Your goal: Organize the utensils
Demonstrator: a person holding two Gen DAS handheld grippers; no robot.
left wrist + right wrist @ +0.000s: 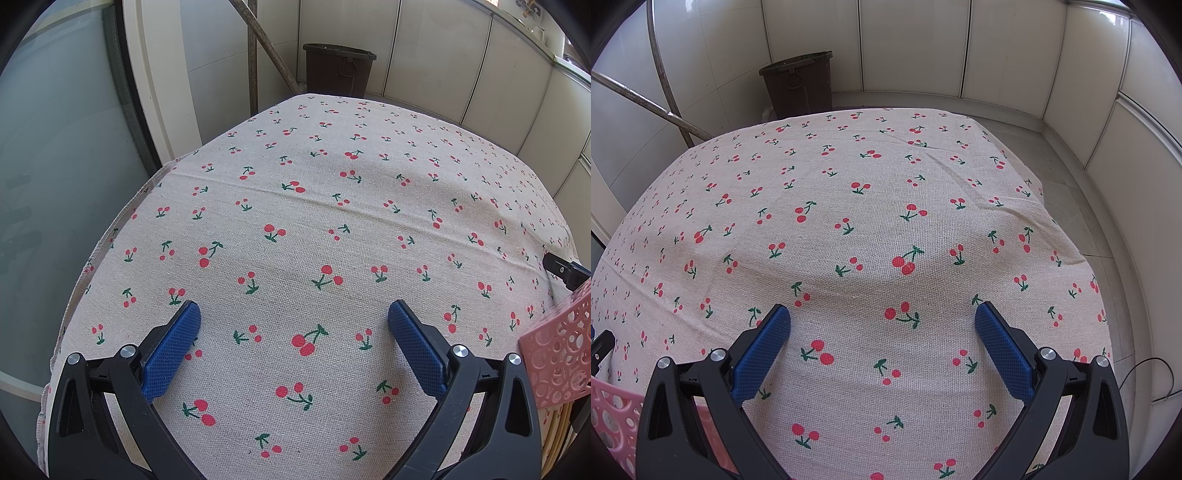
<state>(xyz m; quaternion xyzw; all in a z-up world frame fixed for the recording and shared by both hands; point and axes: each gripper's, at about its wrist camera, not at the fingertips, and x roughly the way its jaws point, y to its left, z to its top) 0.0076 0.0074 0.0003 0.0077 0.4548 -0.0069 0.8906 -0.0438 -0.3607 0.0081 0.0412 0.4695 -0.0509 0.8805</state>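
Observation:
My left gripper (293, 314) is open and empty above the cherry-print tablecloth (314, 221). My right gripper (882, 314) is also open and empty above the same cloth (849, 221). A pink perforated basket (561, 350) sits at the right edge of the left wrist view and at the lower left of the right wrist view (613, 417). Pale stick-like items (557, 435) show below the basket; I cannot tell what they are. A black tip of the other gripper (565, 271) shows beyond the basket. No utensil is clearly visible.
A dark brown bin (338, 68) stands on the floor beyond the table's far edge, also in the right wrist view (798, 83). Metal poles (266, 40) lean by the wall. A glass door (55, 184) is to the left. A thin cable (1156, 380) lies on the floor.

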